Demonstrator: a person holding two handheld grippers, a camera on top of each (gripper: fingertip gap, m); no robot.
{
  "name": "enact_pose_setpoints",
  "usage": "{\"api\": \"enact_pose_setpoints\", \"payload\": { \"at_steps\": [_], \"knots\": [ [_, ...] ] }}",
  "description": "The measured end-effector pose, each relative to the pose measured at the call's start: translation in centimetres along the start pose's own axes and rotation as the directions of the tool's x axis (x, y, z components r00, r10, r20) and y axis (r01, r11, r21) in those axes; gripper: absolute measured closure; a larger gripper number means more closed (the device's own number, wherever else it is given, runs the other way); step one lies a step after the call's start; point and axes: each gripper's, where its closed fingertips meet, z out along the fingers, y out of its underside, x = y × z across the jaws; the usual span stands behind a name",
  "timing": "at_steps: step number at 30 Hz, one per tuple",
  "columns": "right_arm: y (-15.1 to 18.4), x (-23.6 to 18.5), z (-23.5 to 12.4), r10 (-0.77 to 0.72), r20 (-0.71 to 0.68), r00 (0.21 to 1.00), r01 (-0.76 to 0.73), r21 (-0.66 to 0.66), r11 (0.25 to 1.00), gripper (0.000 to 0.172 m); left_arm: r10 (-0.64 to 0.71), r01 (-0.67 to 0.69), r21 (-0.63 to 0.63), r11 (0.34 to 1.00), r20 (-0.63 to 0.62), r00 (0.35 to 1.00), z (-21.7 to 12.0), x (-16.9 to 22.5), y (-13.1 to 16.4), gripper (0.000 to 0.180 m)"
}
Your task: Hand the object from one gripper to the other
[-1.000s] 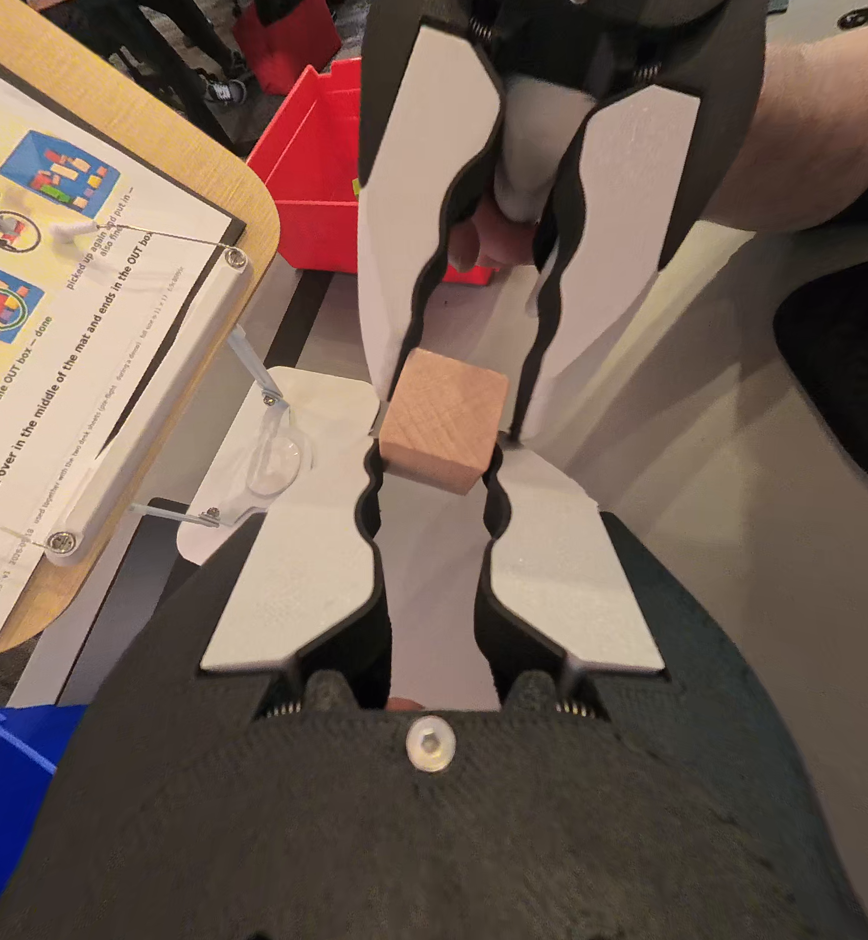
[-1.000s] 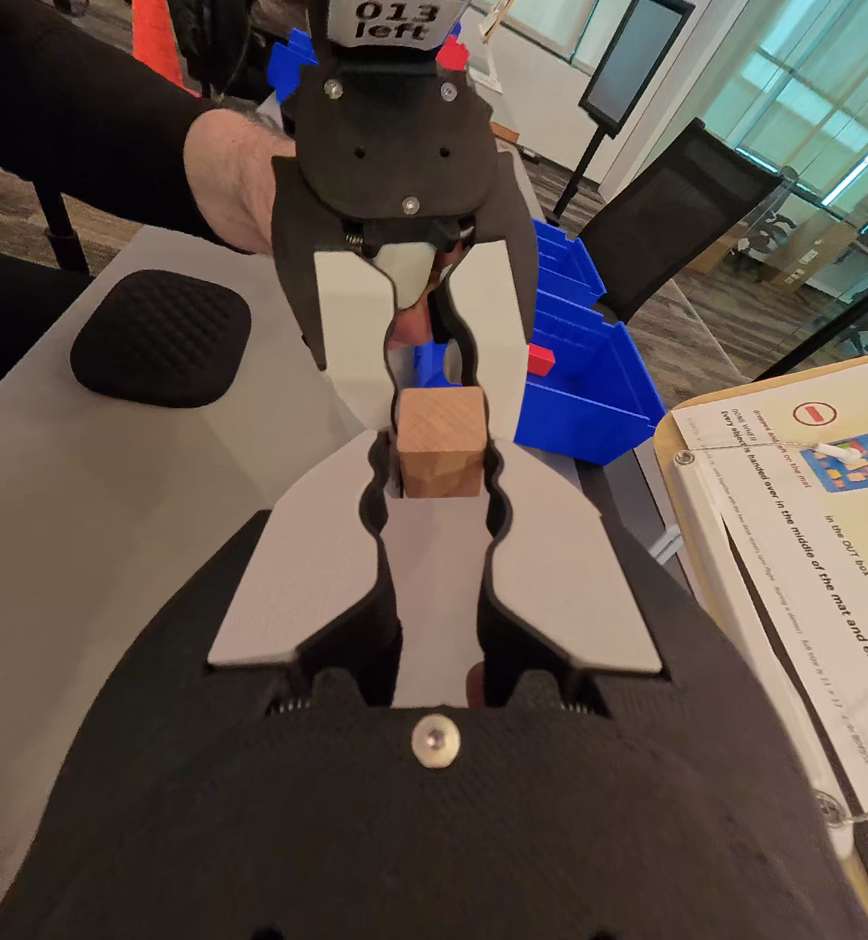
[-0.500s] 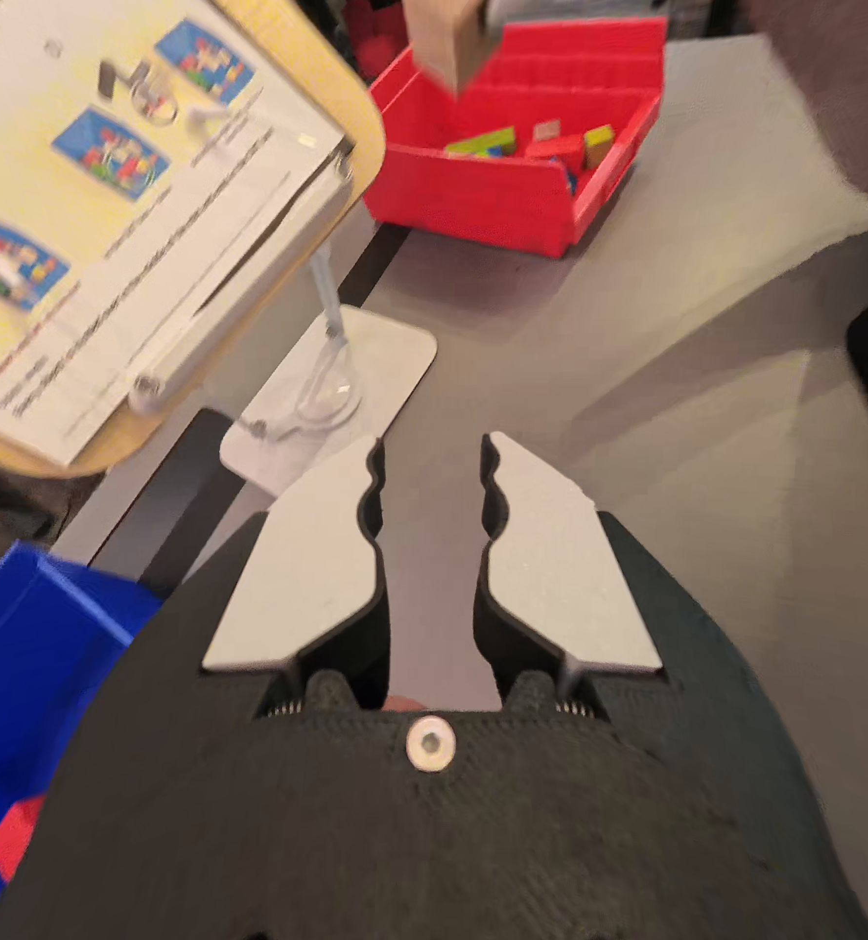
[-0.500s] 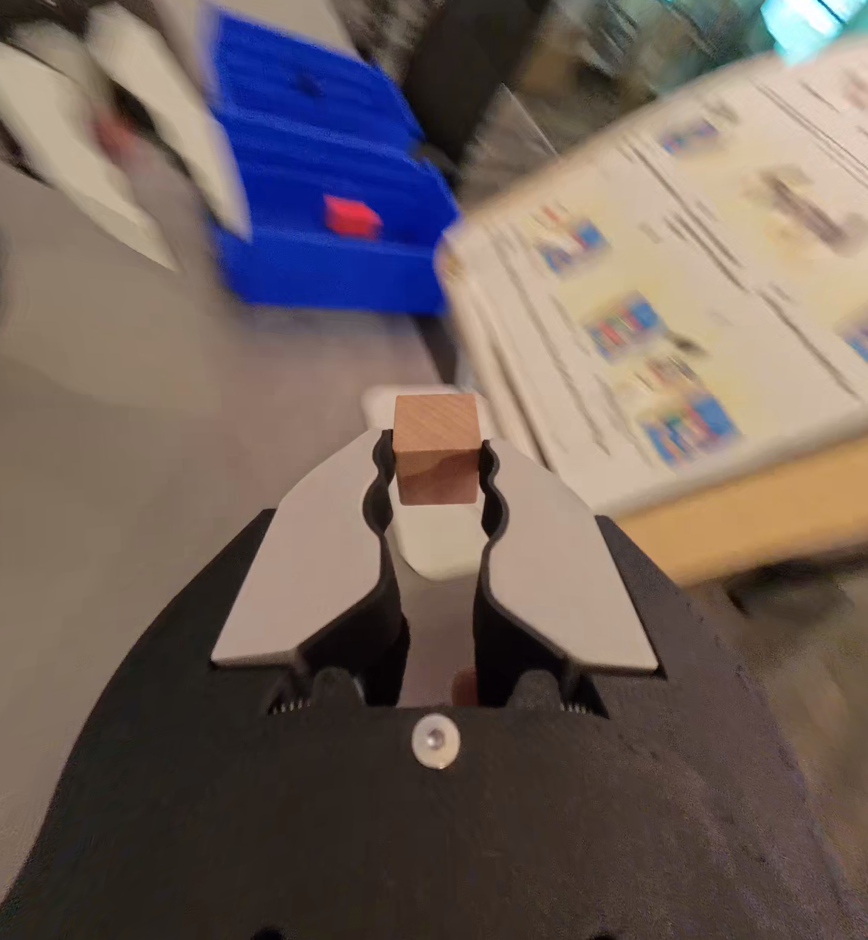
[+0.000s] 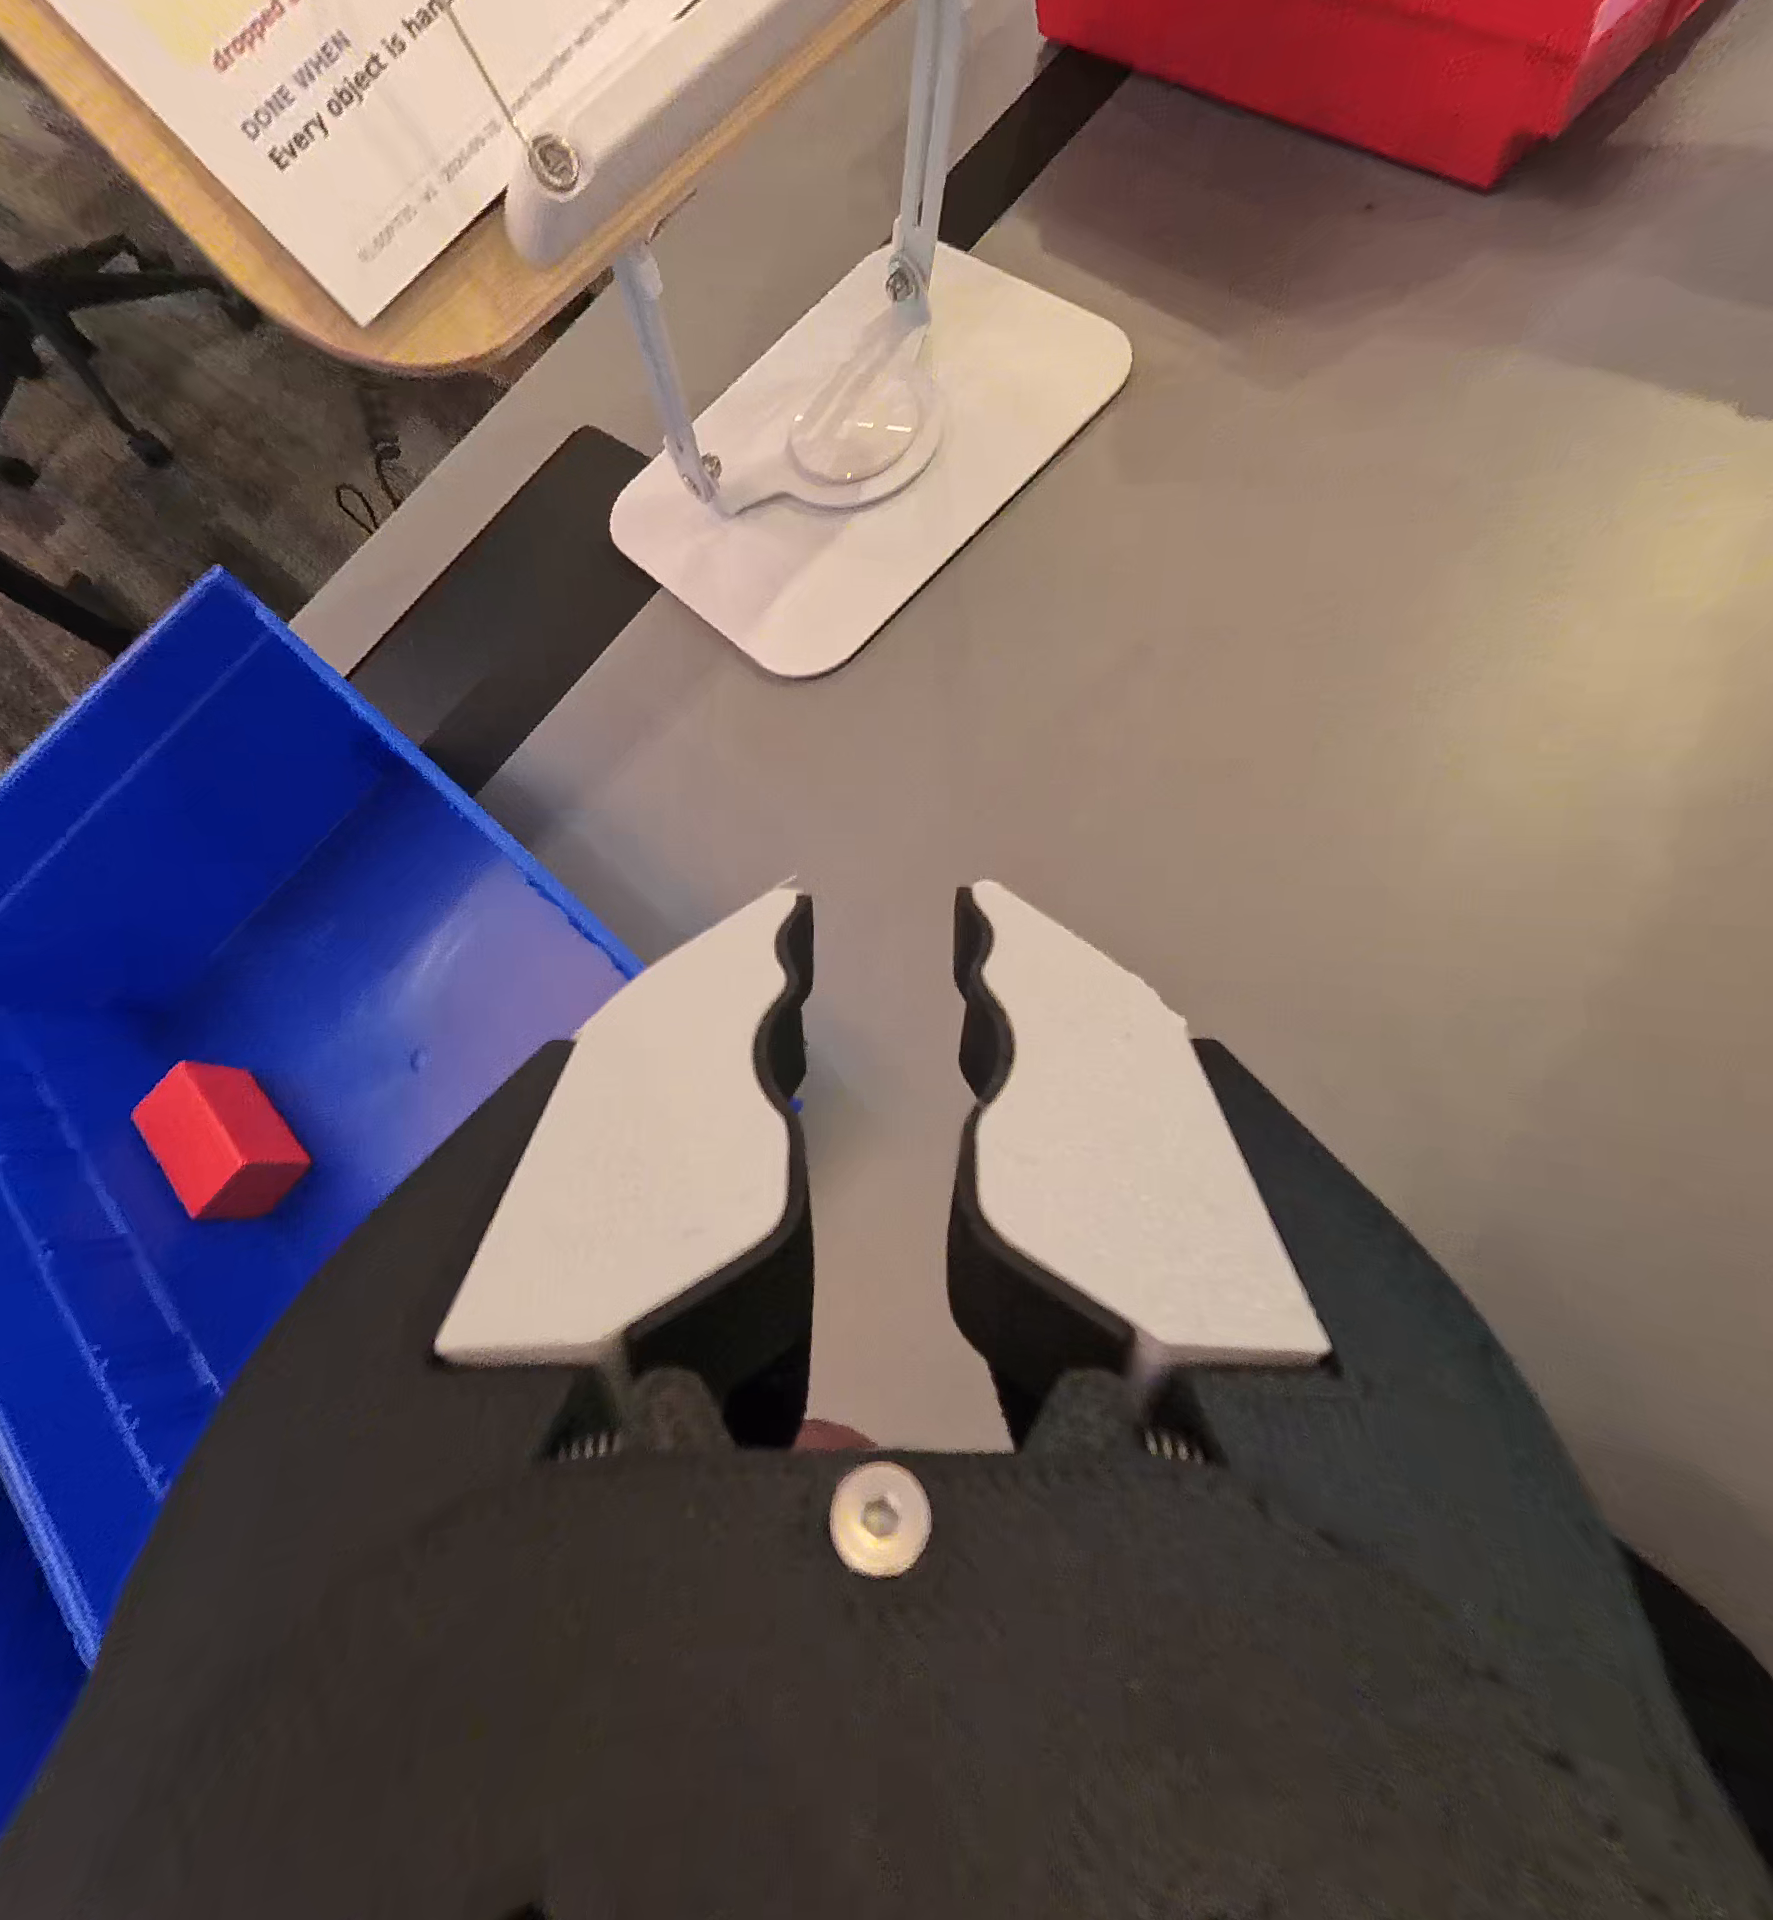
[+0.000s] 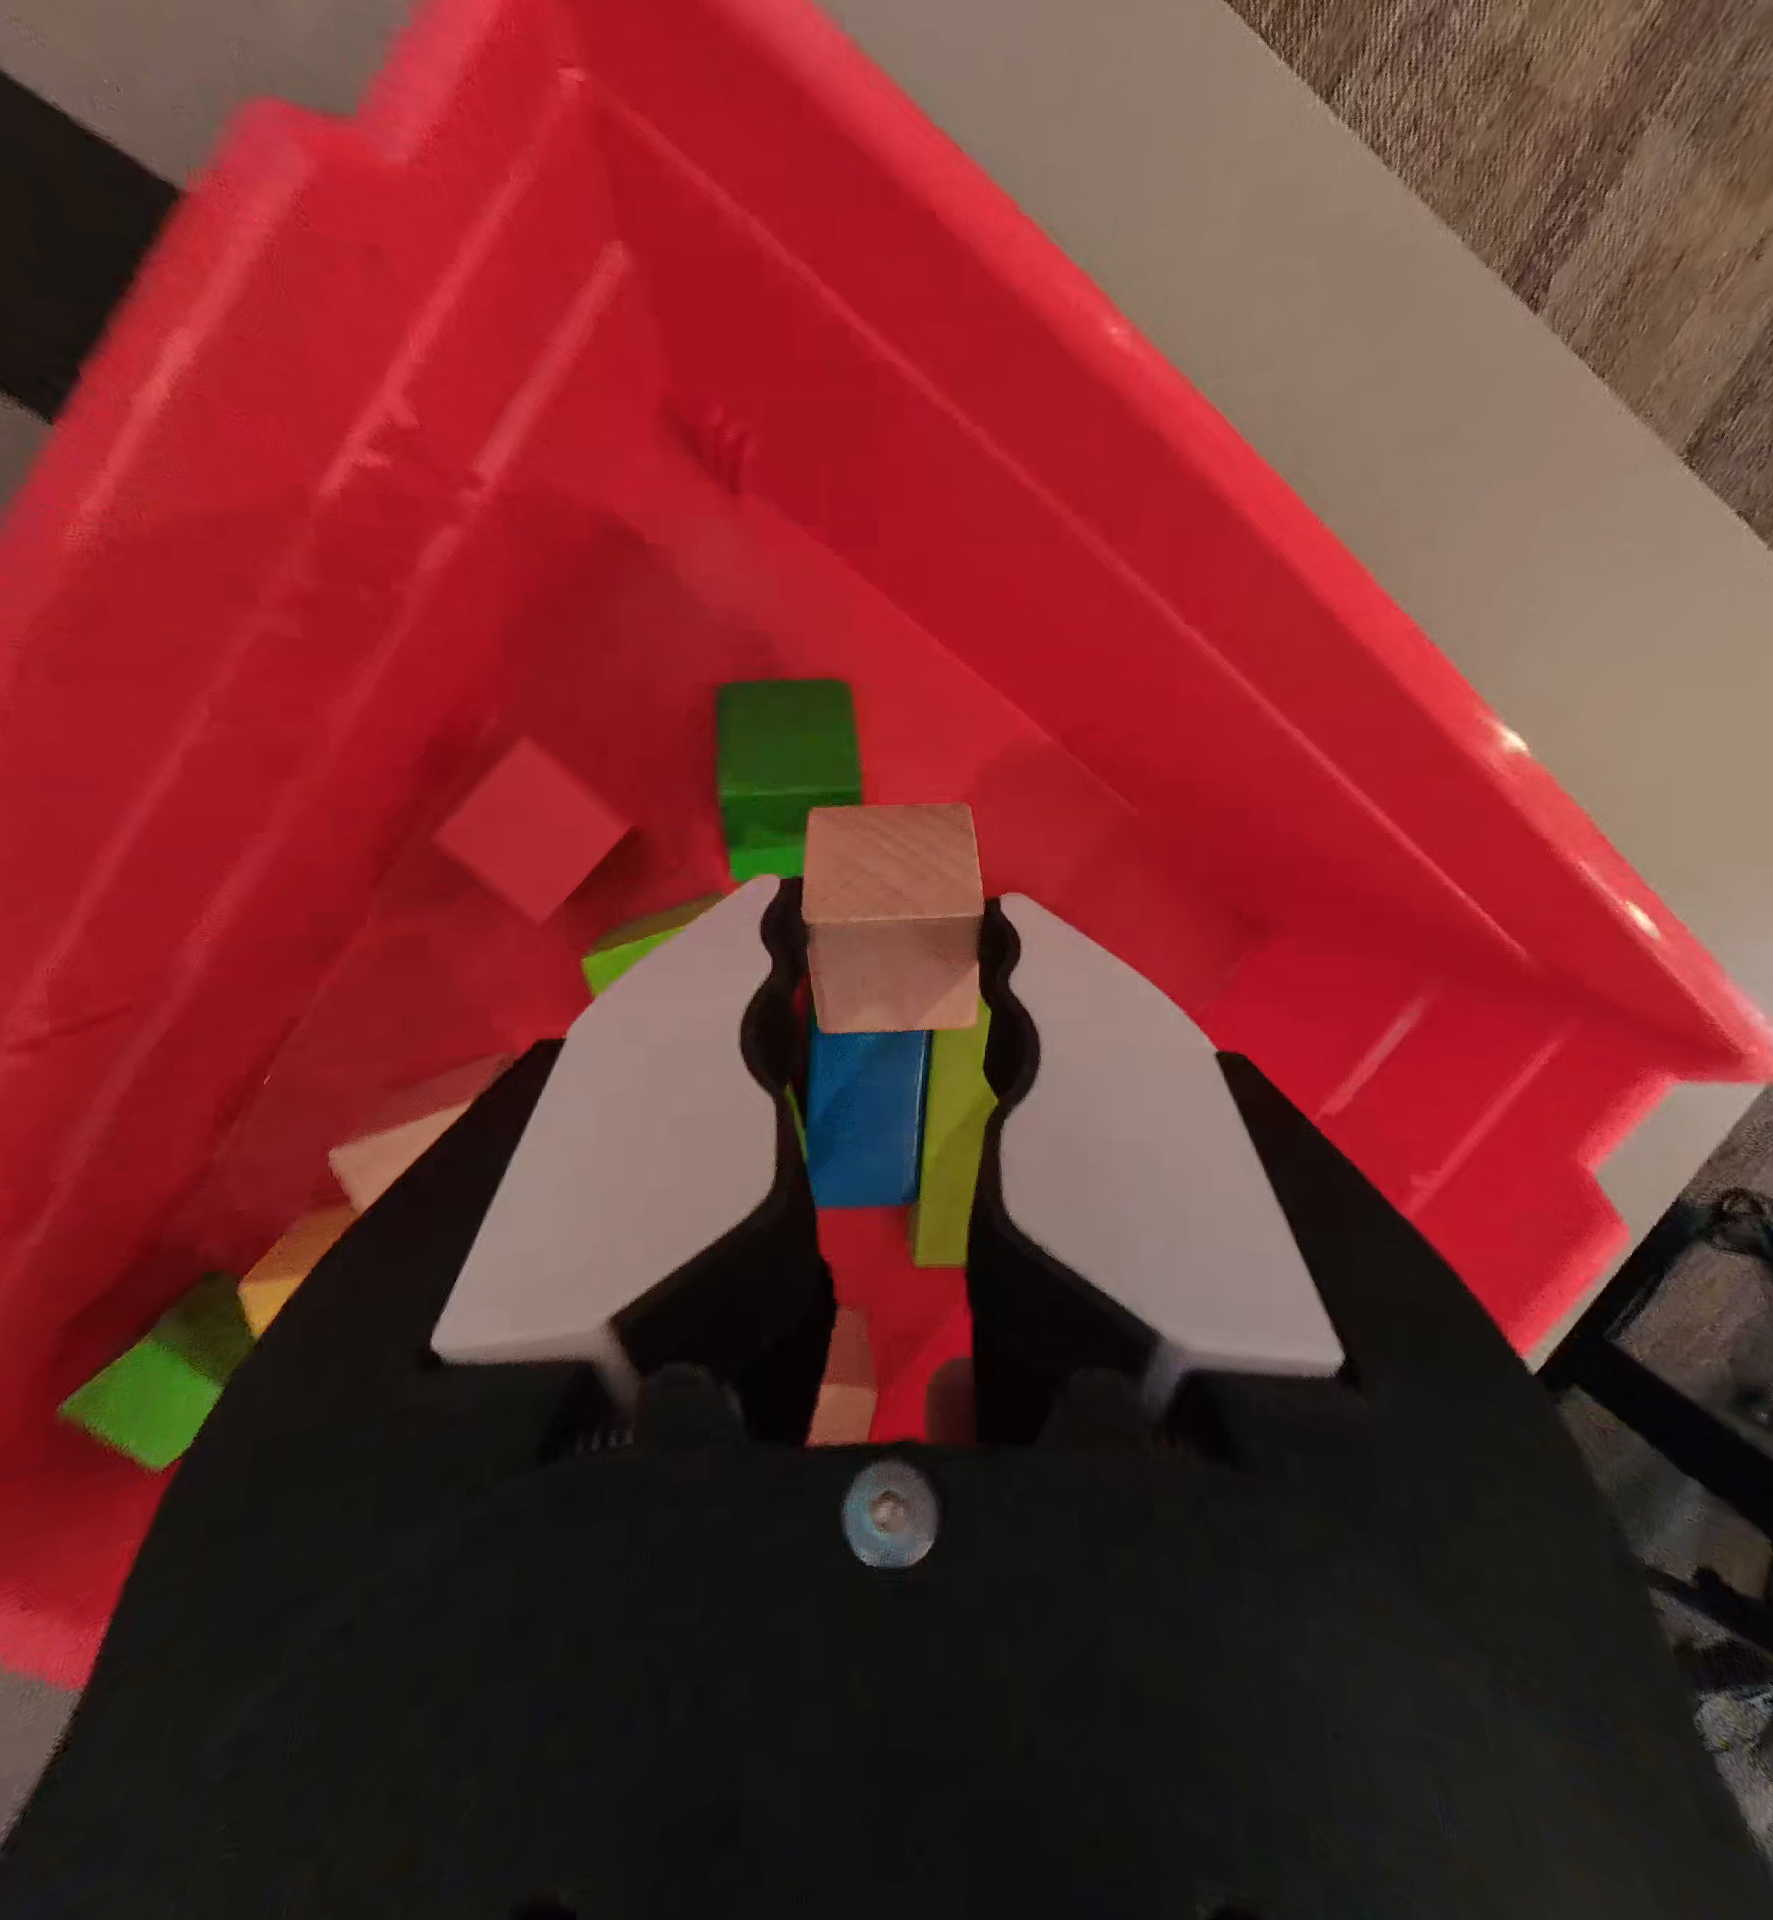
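Observation:
In the right wrist view my right gripper [image 6: 890, 914] is shut on a plain wooden cube [image 6: 892, 914], both pads pressed on its sides, and holds it above the inside of the red bin [image 6: 1069, 540]. The bin holds several coloured blocks, among them a green block [image 6: 783, 769], a red block [image 6: 534, 826] and a blue block [image 6: 866, 1117]. In the left wrist view my left gripper [image 5: 882, 914] is open and empty over the grey table [image 5: 1381, 727], next to the blue bin [image 5: 186, 831], where a red cube [image 5: 220, 1153] lies.
A white stand base [image 5: 871, 468] carries a tilted board with an instruction sheet [image 5: 373, 104] at the upper left. A corner of the red bin [image 5: 1381, 62] shows at the top right of the left wrist view. Floor lies beyond the table edge [image 6: 1640, 208]. Some 60 cm of space lies between my two pairs of fingers.
A second ago both grippers met at the wooden cube. The left let go and drew back toward the blue bin, its jaws narrowing. The right carried the cube over the red bin.

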Motion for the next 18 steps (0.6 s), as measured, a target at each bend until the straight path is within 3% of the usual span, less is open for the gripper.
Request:
{"api": "enact_pose_setpoints", "payload": {
  "at_steps": [8,13,15,18],
  "knots": [
    [0.5,1.1,2.7,0.062,0.011,0.998,-0.060,-0.162,0.985,0.141,-0.013,0.013,-0.028,1.000,-0.012,1.000,0.2,-0.4,1.7,0.155],
    [-0.1,1.3,3.6,0.086,0.028,0.996,-0.080,-0.173,0.982,0.141,-0.012,0.012,-0.062,0.998,0.003,1.000,0.4,-1.2,2.5,0.151],
    [-0.1,1.5,3.5,0.094,0.016,0.995,-0.091,-0.158,0.983,0.124,-0.005,0.008,-0.082,0.997,0.029,1.000,0.4,-2.2,2.7,0.147],
    [0.3,1.6,1.9,0.097,-0.024,0.995,-0.099,-0.118,0.988,0.117,0.019,-0.006,-0.142,0.990,0.087,0.996,0.7,-5.1,3.5,0.138]
  ]
}}
